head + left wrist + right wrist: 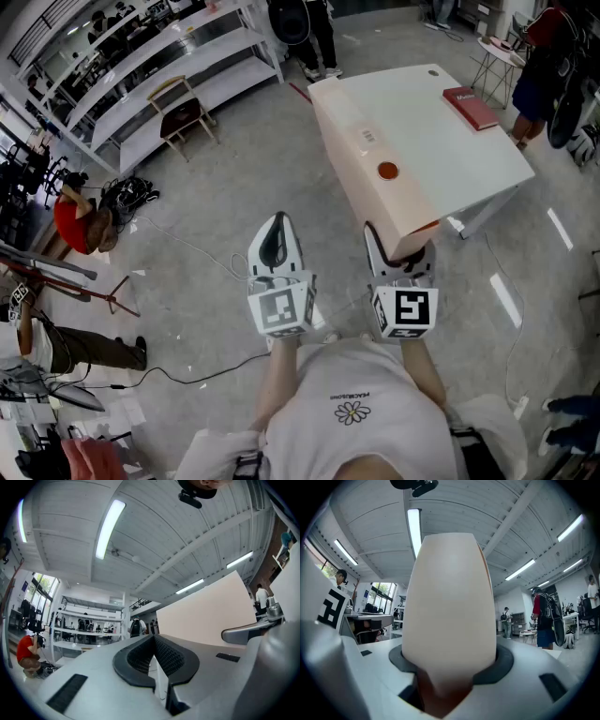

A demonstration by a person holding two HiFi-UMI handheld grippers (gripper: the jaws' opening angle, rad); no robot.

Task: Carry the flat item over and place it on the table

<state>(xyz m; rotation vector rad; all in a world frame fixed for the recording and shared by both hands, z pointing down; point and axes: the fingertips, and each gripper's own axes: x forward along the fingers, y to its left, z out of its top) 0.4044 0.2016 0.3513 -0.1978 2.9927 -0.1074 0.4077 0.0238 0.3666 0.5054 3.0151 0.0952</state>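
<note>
The flat item is a large pale beige panel [370,159] with an orange dot on it. It stands on edge and reaches from my right gripper [399,251] up alongside the white table [469,155]. The right gripper is shut on the panel's near end; in the right gripper view the panel [449,597] fills the space between the jaws [450,670]. My left gripper [275,246] hangs beside it over the floor, shut and empty. In the left gripper view the dark pads [168,656] meet, and the panel [206,616] rises at the right.
A red book [471,106] lies on the table's far right. White shelving [169,66] and a chair [183,112] stand at the back left. A person in red [70,220] crouches at the left. People [539,75] stand past the table. Cables [187,248] cross the floor.
</note>
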